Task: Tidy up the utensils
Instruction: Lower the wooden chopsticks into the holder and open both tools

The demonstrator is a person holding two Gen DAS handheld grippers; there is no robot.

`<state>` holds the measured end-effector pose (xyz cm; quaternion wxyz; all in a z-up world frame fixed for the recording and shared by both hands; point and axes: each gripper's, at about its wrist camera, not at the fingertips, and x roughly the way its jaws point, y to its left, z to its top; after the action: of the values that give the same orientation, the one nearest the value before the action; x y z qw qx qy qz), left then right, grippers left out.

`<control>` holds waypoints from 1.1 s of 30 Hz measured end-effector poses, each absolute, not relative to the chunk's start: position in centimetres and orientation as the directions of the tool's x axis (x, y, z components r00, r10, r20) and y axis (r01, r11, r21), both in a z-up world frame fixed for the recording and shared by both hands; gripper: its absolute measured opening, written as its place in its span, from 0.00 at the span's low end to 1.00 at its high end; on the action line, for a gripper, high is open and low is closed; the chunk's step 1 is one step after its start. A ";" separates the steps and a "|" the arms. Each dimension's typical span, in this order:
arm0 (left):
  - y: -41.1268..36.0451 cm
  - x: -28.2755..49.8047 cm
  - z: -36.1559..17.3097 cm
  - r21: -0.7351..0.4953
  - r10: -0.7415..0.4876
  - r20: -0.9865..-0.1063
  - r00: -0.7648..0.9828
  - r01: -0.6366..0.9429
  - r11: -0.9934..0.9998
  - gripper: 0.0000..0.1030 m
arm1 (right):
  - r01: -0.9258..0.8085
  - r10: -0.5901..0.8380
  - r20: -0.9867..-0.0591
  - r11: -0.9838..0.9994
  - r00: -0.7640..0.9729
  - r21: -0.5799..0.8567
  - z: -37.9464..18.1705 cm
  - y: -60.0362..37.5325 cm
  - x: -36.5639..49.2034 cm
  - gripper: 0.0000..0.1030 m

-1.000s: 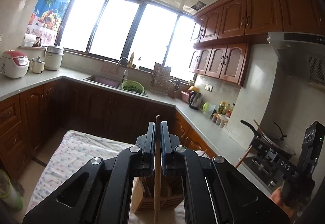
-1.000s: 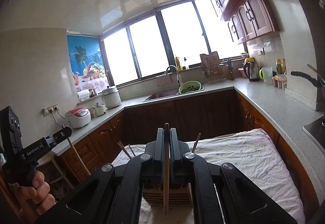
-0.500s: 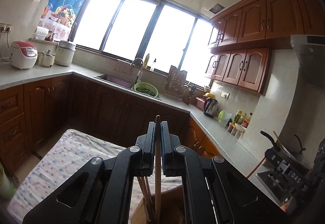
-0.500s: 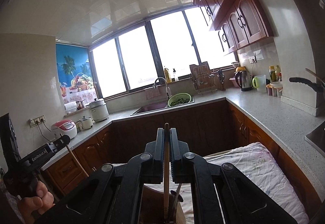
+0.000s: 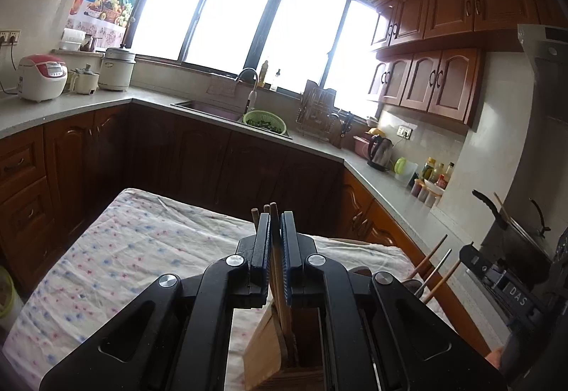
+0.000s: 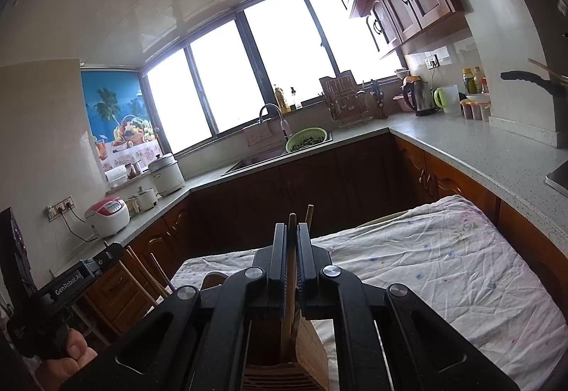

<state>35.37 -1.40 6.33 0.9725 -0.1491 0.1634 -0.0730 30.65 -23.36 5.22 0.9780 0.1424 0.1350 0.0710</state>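
Left tongs (image 5: 276, 235) and right tongs (image 6: 291, 249) each clench a chopstick (image 5: 274, 213). Both lower ends stand inside the wooden holder (image 5: 264, 348) on the cloth-covered table (image 5: 124, 249).

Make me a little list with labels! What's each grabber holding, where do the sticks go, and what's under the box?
left gripper: shut on a wooden chopstick
right gripper: shut on another wooden chopstick
where the sticks go: lower ends reach down into the wooden holder below both grippers
already in the holder: more chopsticks
under the holder: table with a flowery cloth
behind: sink with a green basket
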 end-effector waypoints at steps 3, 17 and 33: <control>-1.8 35.7 5.7 -0.310 -0.200 -0.322 0.925 0.097 0.946 0.05 | -0.095 0.174 -0.254 0.951 0.951 0.295 5.4 -23.4 30.9 0.05; -1.8 35.9 6.2 -0.291 -0.206 -0.341 0.917 0.105 0.951 0.05 | -0.093 0.176 -0.284 0.955 0.943 0.283 5.7 -23.3 31.5 0.05; -1.5 35.3 6.7 -0.298 -0.209 -0.357 0.911 0.101 0.949 0.29 | -0.079 0.178 -0.319 0.951 0.931 0.300 5.6 -23.6 31.6 0.16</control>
<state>35.26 -1.45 6.70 0.9676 -0.1377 0.1957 -0.0800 31.59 -23.57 5.65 0.9721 0.1426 0.1740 0.0662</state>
